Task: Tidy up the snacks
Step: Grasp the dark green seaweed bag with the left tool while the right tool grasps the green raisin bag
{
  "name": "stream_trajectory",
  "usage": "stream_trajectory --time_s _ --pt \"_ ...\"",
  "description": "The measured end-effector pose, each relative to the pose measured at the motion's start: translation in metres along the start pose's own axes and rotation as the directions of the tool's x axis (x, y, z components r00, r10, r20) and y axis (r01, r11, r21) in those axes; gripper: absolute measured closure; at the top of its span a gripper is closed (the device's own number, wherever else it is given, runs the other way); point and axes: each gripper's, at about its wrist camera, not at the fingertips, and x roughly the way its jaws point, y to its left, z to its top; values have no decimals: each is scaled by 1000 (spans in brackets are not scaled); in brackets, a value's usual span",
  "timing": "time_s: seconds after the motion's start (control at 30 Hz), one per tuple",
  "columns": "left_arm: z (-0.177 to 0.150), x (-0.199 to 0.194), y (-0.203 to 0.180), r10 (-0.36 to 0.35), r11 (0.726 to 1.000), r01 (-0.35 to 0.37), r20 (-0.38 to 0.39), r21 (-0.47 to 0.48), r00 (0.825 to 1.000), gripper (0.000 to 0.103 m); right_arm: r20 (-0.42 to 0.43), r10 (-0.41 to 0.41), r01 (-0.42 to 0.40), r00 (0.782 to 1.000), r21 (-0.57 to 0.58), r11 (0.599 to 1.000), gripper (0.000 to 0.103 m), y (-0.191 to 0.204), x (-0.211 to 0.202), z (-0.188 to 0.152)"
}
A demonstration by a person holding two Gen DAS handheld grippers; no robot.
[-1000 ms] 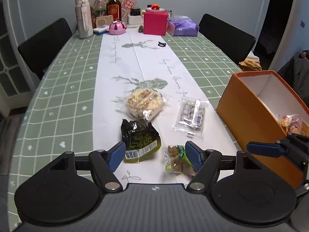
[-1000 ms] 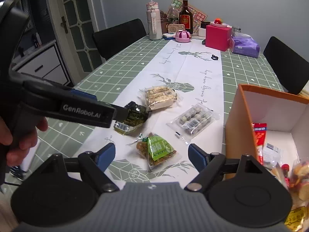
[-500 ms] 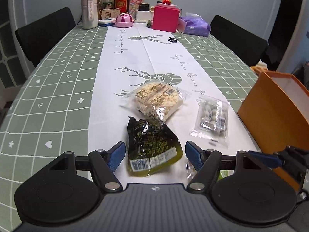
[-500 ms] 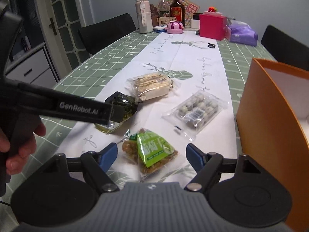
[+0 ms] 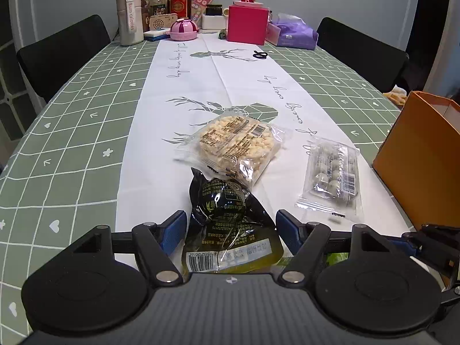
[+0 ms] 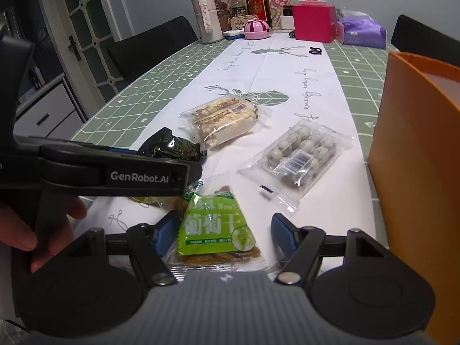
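Observation:
My left gripper point(image 5: 230, 231) is open, low over the table, with a black and green snack packet point(image 5: 228, 224) lying between its fingers. My right gripper point(image 6: 222, 231) is open around a green raisin packet point(image 6: 215, 227) on the white runner. A clear pack of puffed rice cakes point(image 5: 237, 143) lies just beyond the black packet, also in the right wrist view point(image 6: 222, 120). A clear tray of round sweets point(image 5: 333, 175) lies to the right, near the orange box point(image 5: 419, 161). The left gripper point(image 6: 187, 178) crosses the right wrist view over the black packet point(image 6: 169, 145).
The orange box point(image 6: 417, 172) stands open at the table's right edge. Bottles, a pink box point(image 5: 247, 24), a purple tissue pack point(image 5: 293, 31) and small items crowd the far end. Black chairs point(image 5: 63, 54) flank the table.
Both grippers have come down and forward. The black packet now lies between my left fingers and the green packet between my right fingers. Both stay open.

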Motion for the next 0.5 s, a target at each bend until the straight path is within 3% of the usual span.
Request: stream_trajectory --time_s 0.1,0.2,0.23,0.27,0.5 --pt "-2 1 -1 -11 1000 11 -6 9 1000 28 -1 19 -19 1000 -15 1000 49 3 1 -1" --pt "-3 -2 -5 -17 1000 17 0 23 1000 40 -4 2 -2 1000 -30 1000 54 6 0 -2" --pt "-3 -3 -6 -13 1000 13 -11 24 1000 64 -5 2 -2 1000 -30 1000 55 7 -1 -2" --pt "-3 -1 -6 -5 1000 6 -38 21 999 81 -7 0 0 1000 -30 1000 55 7 -1 -3" --pt "-14 -12 -5 -29 1000 29 -81 11 996 96 -35 -39 37 999 -63 997 60 13 -10 -8"
